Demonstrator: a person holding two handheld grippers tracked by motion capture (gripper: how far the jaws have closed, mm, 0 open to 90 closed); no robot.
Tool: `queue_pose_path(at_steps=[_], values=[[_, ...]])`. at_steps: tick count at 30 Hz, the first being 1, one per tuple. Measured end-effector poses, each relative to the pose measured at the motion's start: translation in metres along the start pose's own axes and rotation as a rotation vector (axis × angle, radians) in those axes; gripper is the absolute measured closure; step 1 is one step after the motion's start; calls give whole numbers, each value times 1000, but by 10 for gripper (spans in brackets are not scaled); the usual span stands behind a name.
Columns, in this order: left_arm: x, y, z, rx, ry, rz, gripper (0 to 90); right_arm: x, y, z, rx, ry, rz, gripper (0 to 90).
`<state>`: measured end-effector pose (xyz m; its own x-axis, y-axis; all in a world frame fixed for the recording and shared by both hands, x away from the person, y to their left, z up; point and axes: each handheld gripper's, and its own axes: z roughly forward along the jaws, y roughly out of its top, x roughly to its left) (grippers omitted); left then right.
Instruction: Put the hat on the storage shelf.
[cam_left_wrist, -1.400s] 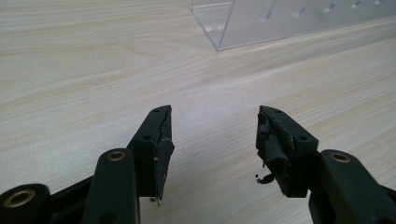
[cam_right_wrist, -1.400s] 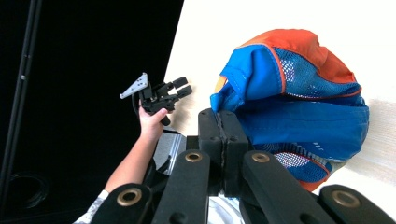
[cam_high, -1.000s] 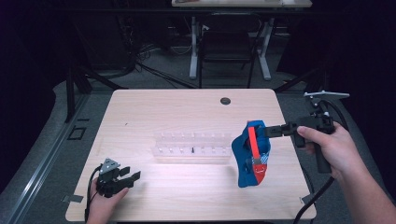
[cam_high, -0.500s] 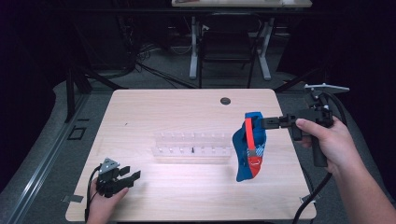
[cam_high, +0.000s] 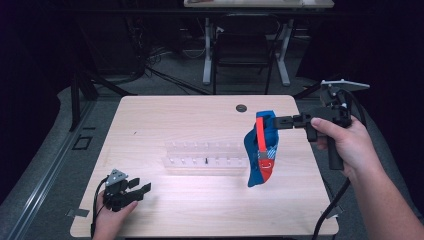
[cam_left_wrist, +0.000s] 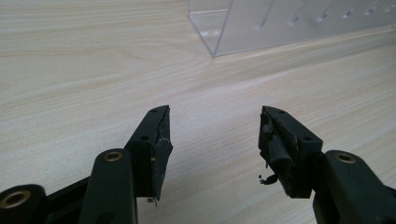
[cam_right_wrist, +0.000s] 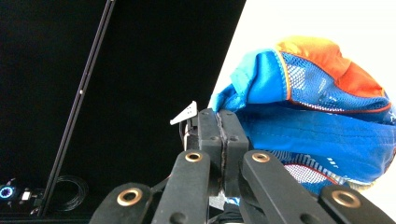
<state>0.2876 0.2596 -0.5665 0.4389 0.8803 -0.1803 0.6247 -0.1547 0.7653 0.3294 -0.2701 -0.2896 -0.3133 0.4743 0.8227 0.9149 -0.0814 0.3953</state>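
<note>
A blue and orange mesh cap (cam_high: 261, 150) hangs in the air over the right part of the wooden table (cam_high: 200, 120), its lower end near the tabletop. My right gripper (cam_high: 276, 121) holds its top edge, jaws pressed together on the blue fabric. The right gripper view shows the cap (cam_right_wrist: 317, 112) bulging to the right of the shut right gripper (cam_right_wrist: 218, 122). Low over the near left corner my left gripper (cam_high: 144, 185) is open with nothing between its jaws. In the left gripper view the left gripper (cam_left_wrist: 215, 122) points over bare wood toward the clear rack (cam_left_wrist: 289, 23).
A clear plastic rack (cam_high: 207, 157) with a row of slots lies across the middle of the table, just left of the cap. A dark round grommet (cam_high: 241, 108) sits near the far edge. Desk legs and cables (cam_high: 210, 55) stand on the floor beyond.
My right gripper has lifted the cap a little and carried it slightly away from the near edge. The left gripper has stayed where it was.
</note>
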Motion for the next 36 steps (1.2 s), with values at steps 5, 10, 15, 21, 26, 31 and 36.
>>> queue_pose_path(at_steps=[5,10,15,21,26,31,36], values=[[0,0,0,-1,-2,6,444,7,6,6,-4,15,-2,900],[0,0,0,-2,-3,7,444,12,11,10,-10,25,-11,900],[-1,0,0,-4,-2,9,444,18,16,18,-5,28,-19,900],[-1,0,-1,-5,-2,9,445,22,22,27,-4,38,-23,900],[-1,0,-1,-7,-5,8,446,23,28,34,-3,46,-21,900],[-2,1,-1,-8,-9,12,453,26,34,40,-10,51,-22,900],[-3,1,-1,-1,-11,19,456,27,39,44,-13,46,-23,900]])
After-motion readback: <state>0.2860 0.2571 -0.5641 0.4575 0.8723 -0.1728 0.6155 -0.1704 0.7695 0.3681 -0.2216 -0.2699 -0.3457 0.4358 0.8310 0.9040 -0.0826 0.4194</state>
